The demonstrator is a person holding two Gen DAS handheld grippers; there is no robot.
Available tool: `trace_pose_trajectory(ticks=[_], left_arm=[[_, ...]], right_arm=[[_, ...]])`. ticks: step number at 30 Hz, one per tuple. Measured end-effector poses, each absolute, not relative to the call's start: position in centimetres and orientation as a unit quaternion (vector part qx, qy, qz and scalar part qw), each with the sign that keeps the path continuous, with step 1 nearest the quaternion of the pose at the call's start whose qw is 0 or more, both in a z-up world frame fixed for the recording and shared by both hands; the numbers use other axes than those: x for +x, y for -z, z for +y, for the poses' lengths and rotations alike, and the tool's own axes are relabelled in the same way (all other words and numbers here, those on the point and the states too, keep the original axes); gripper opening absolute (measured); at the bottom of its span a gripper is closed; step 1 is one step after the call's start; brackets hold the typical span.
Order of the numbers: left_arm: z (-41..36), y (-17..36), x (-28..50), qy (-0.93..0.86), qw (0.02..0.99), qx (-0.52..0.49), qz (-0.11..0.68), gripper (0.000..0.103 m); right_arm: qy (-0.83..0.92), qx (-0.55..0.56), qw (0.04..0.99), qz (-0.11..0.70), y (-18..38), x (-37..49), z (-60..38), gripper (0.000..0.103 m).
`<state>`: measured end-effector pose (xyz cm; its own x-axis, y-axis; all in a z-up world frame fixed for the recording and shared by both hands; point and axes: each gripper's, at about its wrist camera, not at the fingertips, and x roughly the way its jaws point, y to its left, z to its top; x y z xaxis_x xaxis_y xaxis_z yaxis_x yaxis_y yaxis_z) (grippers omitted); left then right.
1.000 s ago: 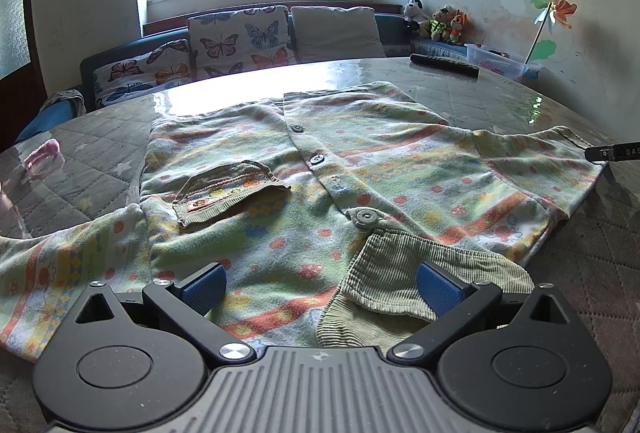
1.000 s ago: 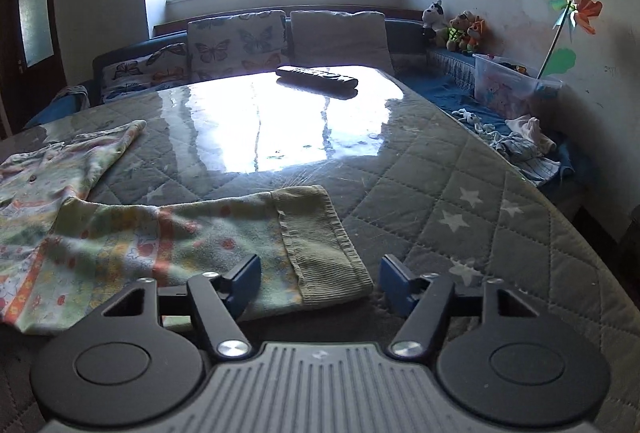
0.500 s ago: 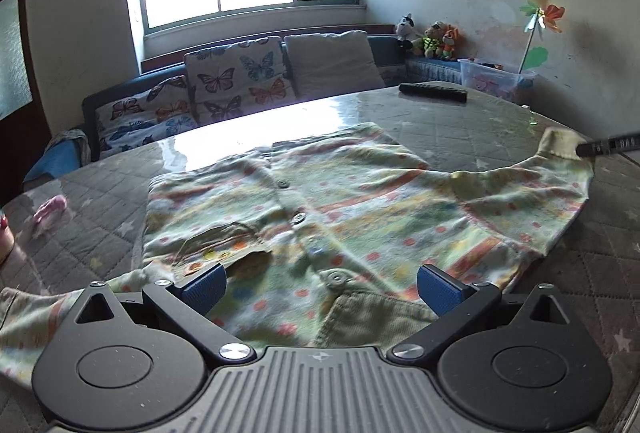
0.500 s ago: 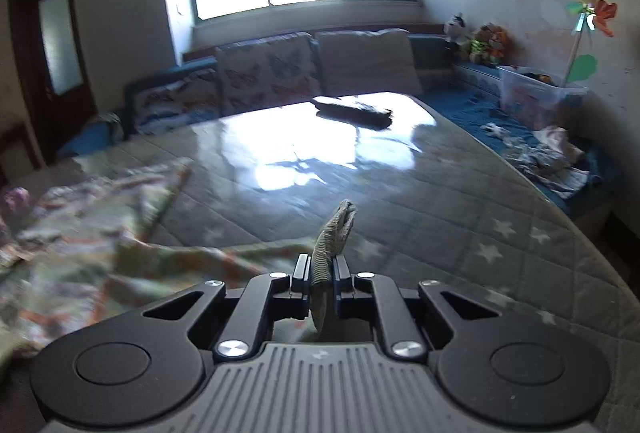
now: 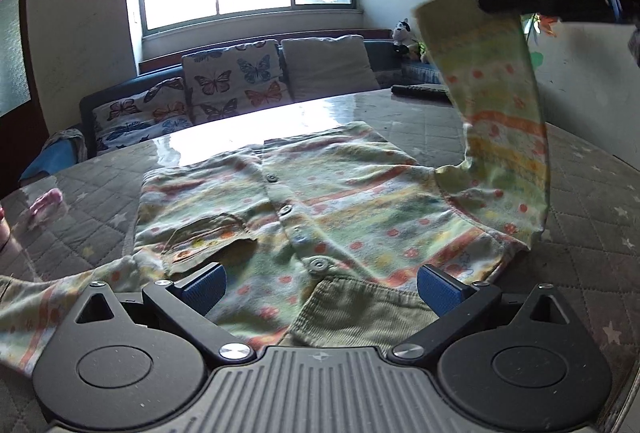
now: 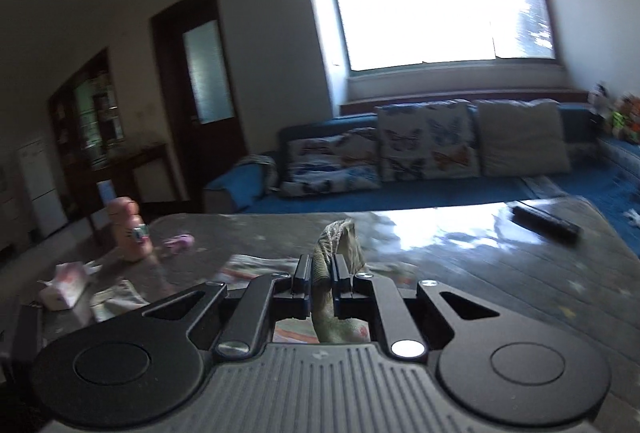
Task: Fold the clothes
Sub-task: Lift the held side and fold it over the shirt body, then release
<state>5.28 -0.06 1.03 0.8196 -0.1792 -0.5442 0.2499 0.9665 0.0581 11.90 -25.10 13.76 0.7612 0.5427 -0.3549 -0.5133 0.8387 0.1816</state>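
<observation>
Item: child's button-front cardigan (image 5: 344, 209), soft knit in pale green with orange, yellow and white bands and red dots. It lies front-up and mostly flat on the surface (image 5: 592, 201), with the ribbed olive collar (image 5: 360, 317) nearest the left gripper (image 5: 320, 287).

- Closure: a row of round snap buttons (image 5: 285, 209) down the middle placket.
- Chest pocket (image 5: 208, 239): olive-trimmed flap, slightly gaping.
- Right-hand sleeve (image 5: 496, 105): lifted clear of the surface, hanging limp from its ribbed cuff (image 6: 334, 245), which the right gripper (image 6: 322, 269) has its jaws clamped upon.
- Other sleeve (image 5: 44, 297): trails flat off to the left.
- Left gripper: jaws wide apart, blue pads either side of the collar, holding nothing.

Handling, as judged: light, limp, not fragile; it drapes and creases wherever it is unsupported, so a pinch at one point drags the rest. Ribbed cuffs, collar and hem are thicker and give the surest hold; the thin body knit may slip or bunch. The glossy quilted cover, grey with stars, likely lets cloth slide.

Nearby: a remote control (image 6: 546, 223), a pink bottle (image 6: 130, 229) and butterfly-print cushions (image 5: 232, 81) beyond.
</observation>
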Motion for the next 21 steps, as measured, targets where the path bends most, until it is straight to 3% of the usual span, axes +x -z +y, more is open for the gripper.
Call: trace_pose_trajectory(ticks=[12,16,21], left_arm=[[3.1,-0.1,4.3,0.082,0.955,0.032,0.284,0.103],[3.4,0.2,4.0,0.077,0.954,0.028,0.287,0.103],[4.0,0.3,3.8,0.067,0.954,0.025,0.292,0.103]], right_arm=[[-0.379,0.017,0.898,0.224,-12.6,11.4,-16.9,0.01],[-0.392,0.007,0.889,0.237,-11.8,11.3,-15.7,0.028],[-0.369,-0.019,0.892,0.26,-10.3,11.1,-17.3,0.036]])
